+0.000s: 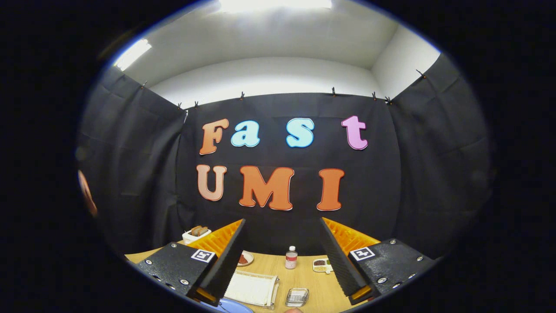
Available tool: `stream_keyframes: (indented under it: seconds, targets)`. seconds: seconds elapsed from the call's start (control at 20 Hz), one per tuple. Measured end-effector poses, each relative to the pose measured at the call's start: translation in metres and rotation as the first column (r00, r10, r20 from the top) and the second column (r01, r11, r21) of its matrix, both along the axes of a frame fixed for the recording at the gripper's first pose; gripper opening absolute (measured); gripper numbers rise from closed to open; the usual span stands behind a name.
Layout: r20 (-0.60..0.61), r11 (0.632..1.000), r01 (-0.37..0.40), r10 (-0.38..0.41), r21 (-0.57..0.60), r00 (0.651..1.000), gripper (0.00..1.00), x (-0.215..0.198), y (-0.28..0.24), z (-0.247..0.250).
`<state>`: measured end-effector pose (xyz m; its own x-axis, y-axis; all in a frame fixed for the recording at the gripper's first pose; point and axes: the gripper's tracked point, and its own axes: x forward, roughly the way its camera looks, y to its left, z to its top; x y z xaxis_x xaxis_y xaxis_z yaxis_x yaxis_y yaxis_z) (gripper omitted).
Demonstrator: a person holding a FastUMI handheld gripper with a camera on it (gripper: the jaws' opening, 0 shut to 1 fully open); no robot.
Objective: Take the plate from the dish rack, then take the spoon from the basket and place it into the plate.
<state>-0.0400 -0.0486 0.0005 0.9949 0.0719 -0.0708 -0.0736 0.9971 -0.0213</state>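
Observation:
My gripper is held above the wooden table, level with the booth wall. It is open, with a wide gap and nothing between the fingers. Down below, between the fingers, lies a white ribbed dish rack. The rim of a blue plate shows just in front of the rack, under the left finger. To the right of the rack sits a small clear wire basket. What it holds is too small to make out.
Farther back on the table stand a small bottle, a little dish with brown food, a white box with bread slices and a small divided tray. Black cloth walls close the booth behind and on both sides.

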Motion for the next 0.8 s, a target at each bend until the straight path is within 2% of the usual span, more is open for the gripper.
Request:
stream_keyframes:
  seconds: [0.4,0.8]
  targets:
    - [-0.007,0.997,0.068,-0.068,-0.024,0.998,0.97,-0.005,-0.024,-0.002]
    - [-0.012,0.997,0.059,-0.060,-0.053,0.998,0.97,-0.005,-0.025,-0.003]
